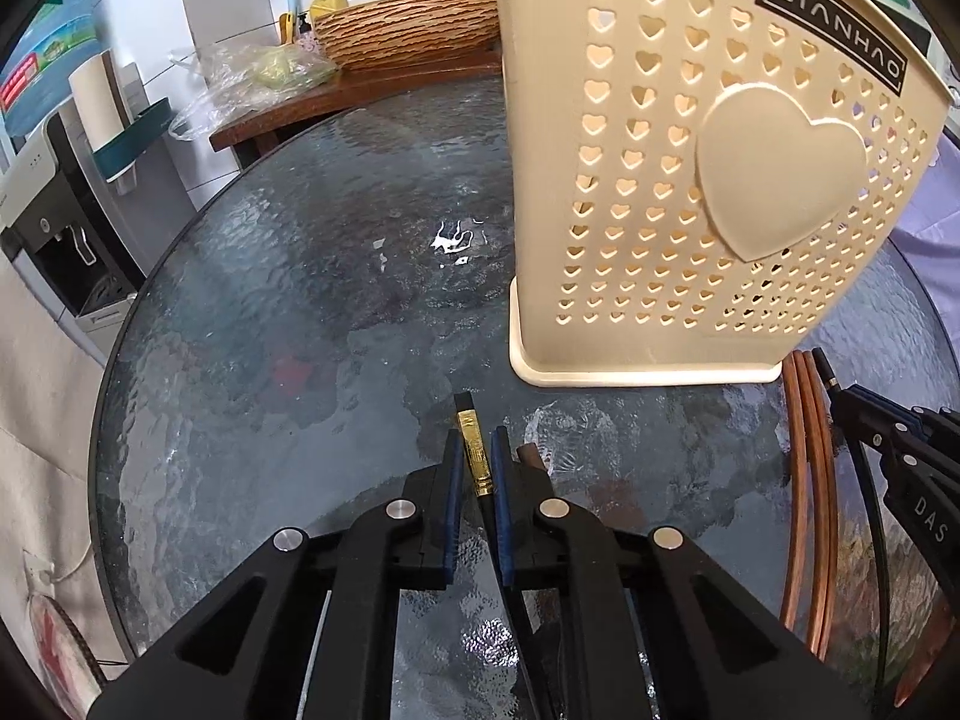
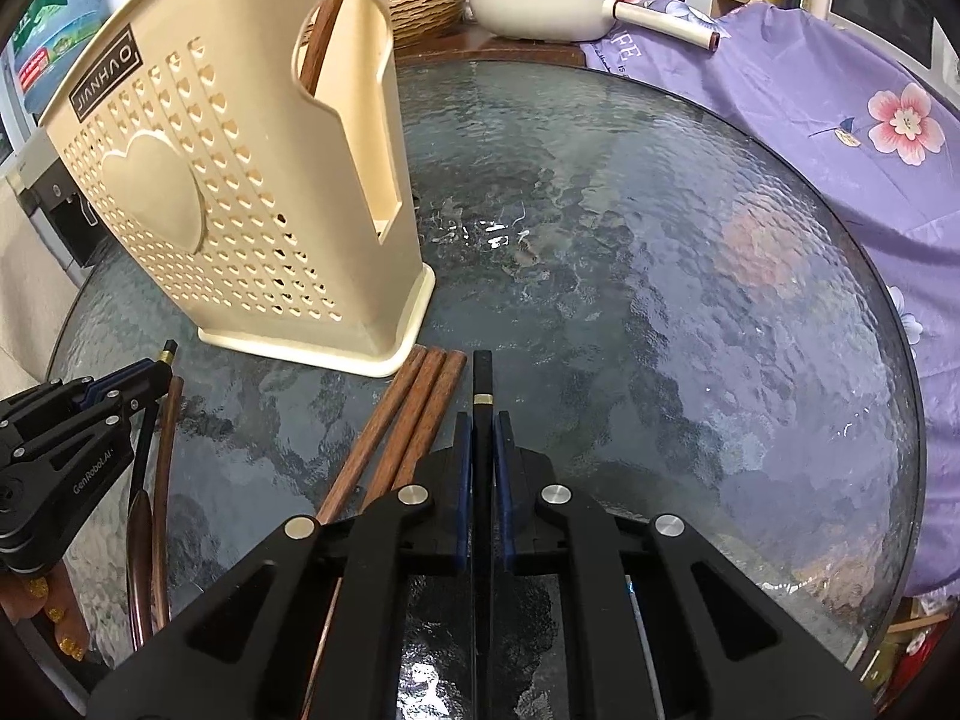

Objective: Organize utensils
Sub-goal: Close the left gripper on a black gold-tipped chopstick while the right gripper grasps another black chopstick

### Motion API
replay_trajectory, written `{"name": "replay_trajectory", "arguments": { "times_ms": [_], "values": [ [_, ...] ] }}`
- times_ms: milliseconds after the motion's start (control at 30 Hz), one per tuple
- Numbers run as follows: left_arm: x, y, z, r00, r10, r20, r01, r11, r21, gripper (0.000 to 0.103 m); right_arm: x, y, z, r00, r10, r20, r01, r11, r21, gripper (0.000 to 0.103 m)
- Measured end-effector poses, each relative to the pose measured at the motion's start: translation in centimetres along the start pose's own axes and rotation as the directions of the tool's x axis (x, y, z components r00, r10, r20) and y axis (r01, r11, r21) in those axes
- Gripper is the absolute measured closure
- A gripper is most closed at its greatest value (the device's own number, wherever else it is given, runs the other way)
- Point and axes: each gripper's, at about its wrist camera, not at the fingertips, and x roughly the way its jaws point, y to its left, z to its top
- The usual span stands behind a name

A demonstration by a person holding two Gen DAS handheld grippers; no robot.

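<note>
A beige utensil holder (image 1: 690, 180) (image 2: 240, 192) with heart-shaped holes stands upright on the round glass table (image 2: 660, 240); a brown stick shows through its side opening. My left gripper (image 1: 477, 444) is shut on a black utensil handle with a gold band (image 1: 474, 450), just in front of the holder's base. A brown utensil (image 2: 165, 450) lies beside it. My right gripper (image 2: 480, 426) is shut on a black chopstick with a gold ring (image 2: 482, 384). Three brown wooden chopsticks (image 2: 414, 414) (image 1: 810, 480) lie on the glass to its left, their ends touching the holder's base.
Behind the table, a wooden counter carries a woven basket (image 1: 408, 27), a soap bottle and a plastic bag (image 1: 258, 75). A white lidded pan (image 2: 540, 6) sits at the back. Purple floral cloth (image 2: 840, 120) borders the right edge. A water dispenser (image 1: 54, 210) stands left.
</note>
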Motion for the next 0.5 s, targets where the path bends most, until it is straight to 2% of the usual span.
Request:
{"name": "replay_trajectory", "arguments": {
  "times_ms": [267, 500],
  "values": [
    [0.1, 0.9, 0.2, 1.0, -0.009, 0.003, 0.009, 1.0, -0.027, 0.095, -0.3, -0.9, -0.2, 0.999, 0.041, 0.022, -0.042, 0.999, 0.035, 0.095],
    [-0.7, 1.9, 0.5, 0.999, -0.032, 0.032, 0.033, 0.998, -0.059, 0.095, -1.7, -1.5, -0.2, 0.993, 0.081, 0.08, -0.086, 0.995, 0.052, 0.095]
  ]
}}
